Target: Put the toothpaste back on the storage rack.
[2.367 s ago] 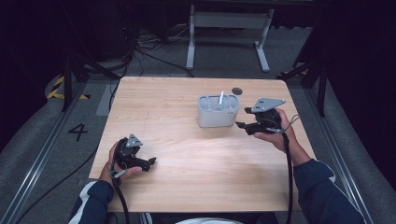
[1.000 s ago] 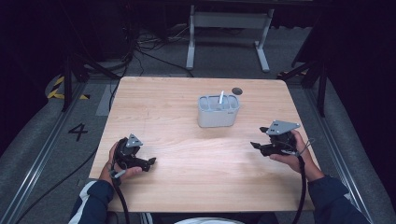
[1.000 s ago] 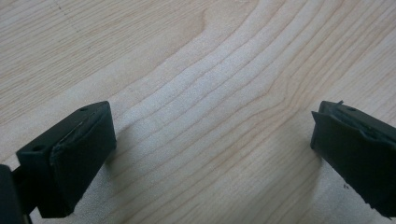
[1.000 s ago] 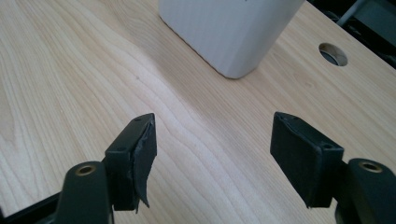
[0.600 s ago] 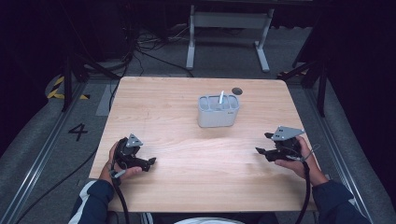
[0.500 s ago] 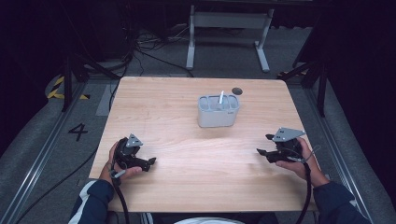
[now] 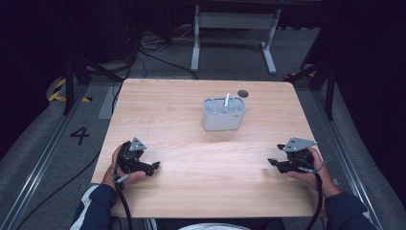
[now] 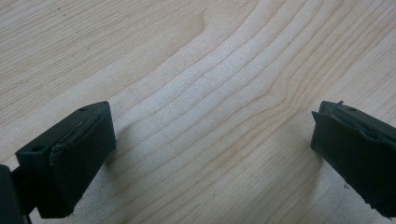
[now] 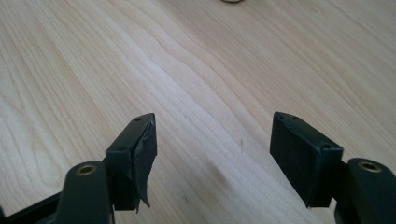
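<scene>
Both grippers lie low at the near corners of the wooden table (image 7: 191, 120): the left gripper (image 7: 152, 167) with its jaws spread wide over bare wood, the right gripper (image 7: 274, 163) with its jaws parted somewhat less, and nothing between the pads of either one. What they have to work with, a grey container (image 7: 223, 115) with a thin white stick (image 7: 227, 100) standing up out of it, sits well apart from both, towards the far middle of the tabletop. Judging from this layout, the main risk is a careless reach: a jaw that catches the container's rim could tip or shove it, and the stick, which looks loosely propped, could be knocked out. The torn pad covering on the right gripper's jaw (image 9: 144, 154) might also weaken a grip on something so slim. A small dark round thing (image 7: 243, 93) lies just behind the container, close enough to be nudged if the container slides back. Otherwise the wood between grippers and container is open, with nothing barring either approach.
</scene>
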Demonstrator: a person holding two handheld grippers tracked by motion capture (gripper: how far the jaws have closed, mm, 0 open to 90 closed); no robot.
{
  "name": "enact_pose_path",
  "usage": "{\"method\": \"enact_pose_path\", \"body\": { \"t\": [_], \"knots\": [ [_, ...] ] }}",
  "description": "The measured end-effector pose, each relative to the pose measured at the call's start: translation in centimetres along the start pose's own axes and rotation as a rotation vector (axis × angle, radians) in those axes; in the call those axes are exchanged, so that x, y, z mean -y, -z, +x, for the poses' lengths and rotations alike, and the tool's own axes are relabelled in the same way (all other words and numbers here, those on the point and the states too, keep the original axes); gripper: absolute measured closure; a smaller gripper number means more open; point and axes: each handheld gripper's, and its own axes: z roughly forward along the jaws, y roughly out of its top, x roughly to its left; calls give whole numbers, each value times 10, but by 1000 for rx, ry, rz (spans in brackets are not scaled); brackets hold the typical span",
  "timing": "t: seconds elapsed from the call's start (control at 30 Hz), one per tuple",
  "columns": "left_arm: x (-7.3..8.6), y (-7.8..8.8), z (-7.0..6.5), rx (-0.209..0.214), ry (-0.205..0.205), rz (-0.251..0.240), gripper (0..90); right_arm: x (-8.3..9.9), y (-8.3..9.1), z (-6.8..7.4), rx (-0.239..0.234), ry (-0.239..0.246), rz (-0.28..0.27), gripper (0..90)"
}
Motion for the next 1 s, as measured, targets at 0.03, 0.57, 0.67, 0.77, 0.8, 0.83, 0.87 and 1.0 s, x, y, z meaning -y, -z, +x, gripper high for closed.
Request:
{"method": "enact_pose_path", "body": {
  "t": [0.03, 0.57, 0.67, 0.77, 0.8, 0.83, 0.87, 1.0],
  "knots": [
    [0, 0, 0, 0, 0, 2, 3, 2, 0, 0, -4, -7, 1, 330],
    [0, 0, 0, 2, 5, 3, 3, 32, 11, -6, -44, -77, -7, 319],
    [0, 0, 0, 3, 6, 7, 3, 39, 14, -7, -59, -87, -14, 316],
    [0, 1, 0, -2, -7, 7, 3, 47, 17, -9, -65, -111, -26, 315],
    [0, 1, 0, 0, -5, 7, 3, 48, 17, -9, -66, -114, -26, 315],
    [0, 0, 0, -1, -6, 7, 3, 49, 17, -9, -68, -121, -29, 314],
    [0, 0, 0, -1, -5, 7, 3, 50, 18, -9, -71, -128, -29, 314],
    [0, 0, -1, 4, 7, 7, 3, 54, 16, -8, -62, -137, -18, 307]
  ]
}}
